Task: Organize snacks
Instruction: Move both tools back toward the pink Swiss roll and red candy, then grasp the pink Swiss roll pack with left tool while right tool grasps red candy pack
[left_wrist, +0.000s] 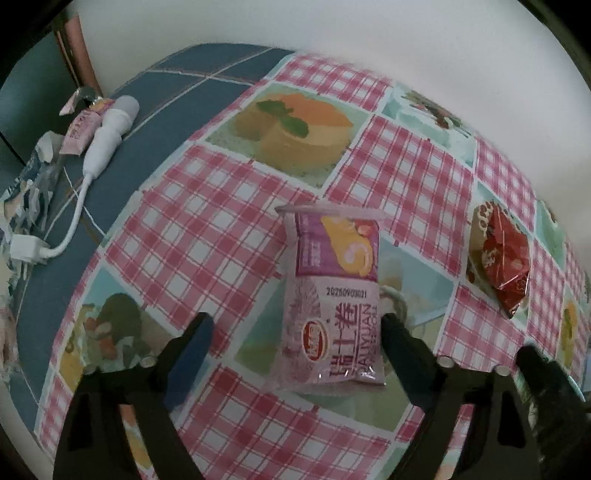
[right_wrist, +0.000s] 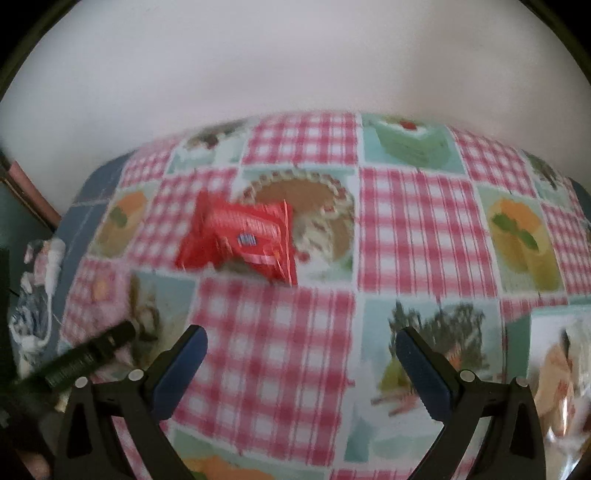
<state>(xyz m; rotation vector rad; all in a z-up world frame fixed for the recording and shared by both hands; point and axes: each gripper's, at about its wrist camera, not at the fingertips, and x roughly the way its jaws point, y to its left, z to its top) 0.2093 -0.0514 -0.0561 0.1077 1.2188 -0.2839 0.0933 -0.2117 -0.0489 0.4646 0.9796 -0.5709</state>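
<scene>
Bare tablecloth (right_wrist: 417, 229) right of red packet (right_wrist: 240, 240), cable (left_wrist: 70, 229) cluttering left edge

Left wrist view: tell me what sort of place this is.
Probably a home dining table against a plain wall: a dessert-print checked tablecloth, a pink snack packet on it, and a white charging cable at its edge.

Table (left_wrist: 207, 236) covered with a pink gingham oilcloth printed with cake pictures; blue checked cloth (left_wrist: 184, 77) exposed along its left edge. On the oilcloth: pink Swiss-roll snack packet (left_wrist: 332, 291) mid-table, red snack packet (left_wrist: 498, 258) toward the right edge. On the blue strip: white cable with plug (left_wrist: 107, 136), small pink sachet (left_wrist: 79, 131), torn blue-white wrapper (left_wrist: 29, 177).
</scene>
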